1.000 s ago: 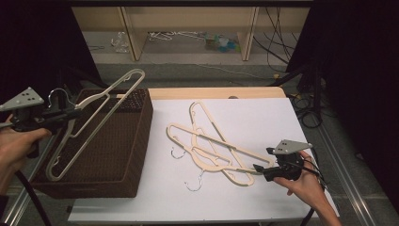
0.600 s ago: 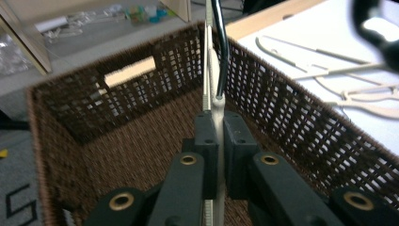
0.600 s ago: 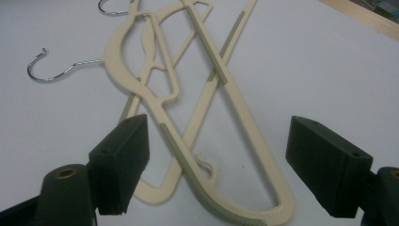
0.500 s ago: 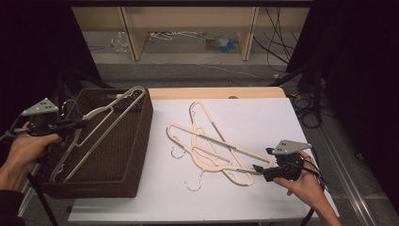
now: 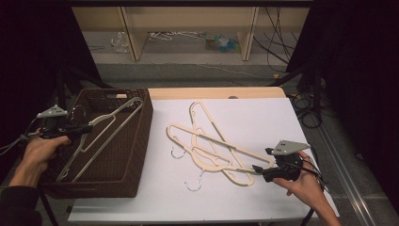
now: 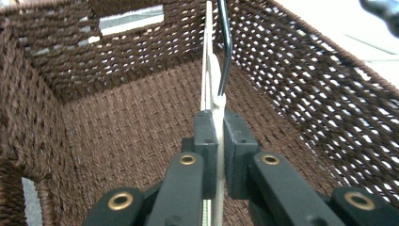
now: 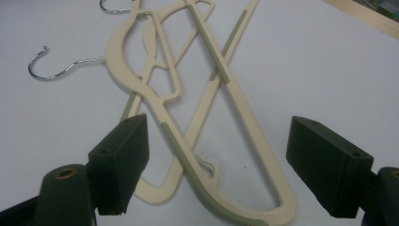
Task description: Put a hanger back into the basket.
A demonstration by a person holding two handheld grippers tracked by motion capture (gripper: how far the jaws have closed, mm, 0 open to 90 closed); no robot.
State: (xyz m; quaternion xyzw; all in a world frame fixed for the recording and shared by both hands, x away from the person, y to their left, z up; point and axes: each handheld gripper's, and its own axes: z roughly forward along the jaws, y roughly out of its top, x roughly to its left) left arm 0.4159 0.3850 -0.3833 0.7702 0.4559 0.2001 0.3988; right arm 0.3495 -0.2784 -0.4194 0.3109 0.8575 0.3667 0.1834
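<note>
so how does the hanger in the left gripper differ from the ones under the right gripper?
The held hanger is clamped edge-on in the shut left gripper, inside the wicker basket; the loose hangers lie flat and overlapping on the white tabletop. The right gripper stands open over their ends, gripping nothing. All share the cream plastic build and a metal hook.

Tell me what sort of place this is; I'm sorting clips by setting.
Probably a lab or studio set up for recording, not a home. A table under a white sheet stands between black drapes, loose cables trail on the floor, and bare wooden shelving stands behind.
</note>
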